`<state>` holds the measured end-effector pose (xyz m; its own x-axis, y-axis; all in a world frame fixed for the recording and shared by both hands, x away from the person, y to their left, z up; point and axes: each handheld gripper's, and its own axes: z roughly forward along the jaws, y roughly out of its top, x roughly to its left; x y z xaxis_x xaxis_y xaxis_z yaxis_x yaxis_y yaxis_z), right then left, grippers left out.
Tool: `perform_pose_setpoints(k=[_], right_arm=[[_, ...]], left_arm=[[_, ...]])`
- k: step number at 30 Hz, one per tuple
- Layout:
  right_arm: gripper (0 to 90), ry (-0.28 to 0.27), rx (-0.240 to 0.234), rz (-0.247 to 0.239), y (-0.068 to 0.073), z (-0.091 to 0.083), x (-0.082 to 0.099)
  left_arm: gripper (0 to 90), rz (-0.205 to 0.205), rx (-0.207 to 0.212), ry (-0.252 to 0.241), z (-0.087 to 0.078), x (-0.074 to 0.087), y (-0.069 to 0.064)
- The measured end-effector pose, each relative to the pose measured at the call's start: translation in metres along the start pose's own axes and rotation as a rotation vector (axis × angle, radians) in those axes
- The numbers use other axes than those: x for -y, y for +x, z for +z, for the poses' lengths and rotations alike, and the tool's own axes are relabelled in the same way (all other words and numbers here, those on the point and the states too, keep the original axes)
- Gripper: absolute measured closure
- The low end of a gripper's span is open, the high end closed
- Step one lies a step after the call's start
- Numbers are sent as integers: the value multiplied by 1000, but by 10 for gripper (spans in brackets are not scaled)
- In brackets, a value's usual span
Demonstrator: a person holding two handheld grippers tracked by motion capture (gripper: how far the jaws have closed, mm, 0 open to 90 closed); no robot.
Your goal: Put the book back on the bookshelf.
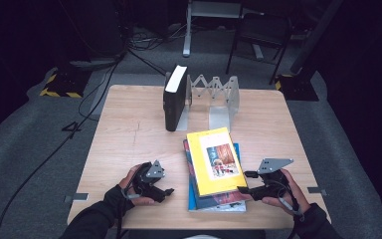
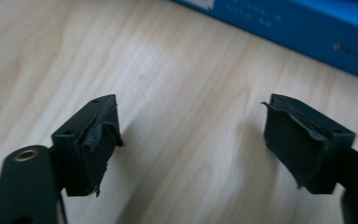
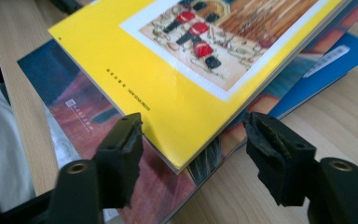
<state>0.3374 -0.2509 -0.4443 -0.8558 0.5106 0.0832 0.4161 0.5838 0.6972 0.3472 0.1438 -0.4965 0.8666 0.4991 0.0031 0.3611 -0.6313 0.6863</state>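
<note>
Atop book stack (image 1: 218,199): yellow book (image 1: 215,161), picture cover, corner between right tool (image 3: 193,140) spread pads, ungripped; left tool (image 2: 191,128) wide.

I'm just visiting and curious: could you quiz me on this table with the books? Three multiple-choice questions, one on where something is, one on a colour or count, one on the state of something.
1. Where does the black book stand?
A. upright at the far side, against the metal bookend rack
B. flat on top of the stack
C. on the floor

2. What colour is the top book of the stack?
A. green
B. yellow
C. white

3. How do the jaws of the right hand-held gripper stand?
A. clamped shut on nothing
B. holding the black book
C. apart, either side of the yellow book's near corner

Answers: 1 A, the high view shows it on end beside the folding rack. 2 B, its cover is yellow with a picture, lying over a red-brown book and a blue one. 3 C, the right gripper view shows a gap between each pad and the corner.
</note>
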Motion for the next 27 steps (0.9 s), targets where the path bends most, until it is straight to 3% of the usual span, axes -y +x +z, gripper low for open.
perform_pose_setpoints(k=[3, 9, 17, 27], right_arm=[[316, 35, -35, 8, -3, 4, -2], [294, 51, -75, 21, -9, 6, -9], [291, 40, -114, 40, -17, 8, -19], [321, 60, -102, 53, -26, 15, -31]], left_arm=[[198, -19, 10, -60, -1, -13, 4], [219, -25, -45, -102, 6, -34, 18], [229, -4, -64, -99, 21, -54, 26], [191, -33, -51, -121, 24, -58, 34]])
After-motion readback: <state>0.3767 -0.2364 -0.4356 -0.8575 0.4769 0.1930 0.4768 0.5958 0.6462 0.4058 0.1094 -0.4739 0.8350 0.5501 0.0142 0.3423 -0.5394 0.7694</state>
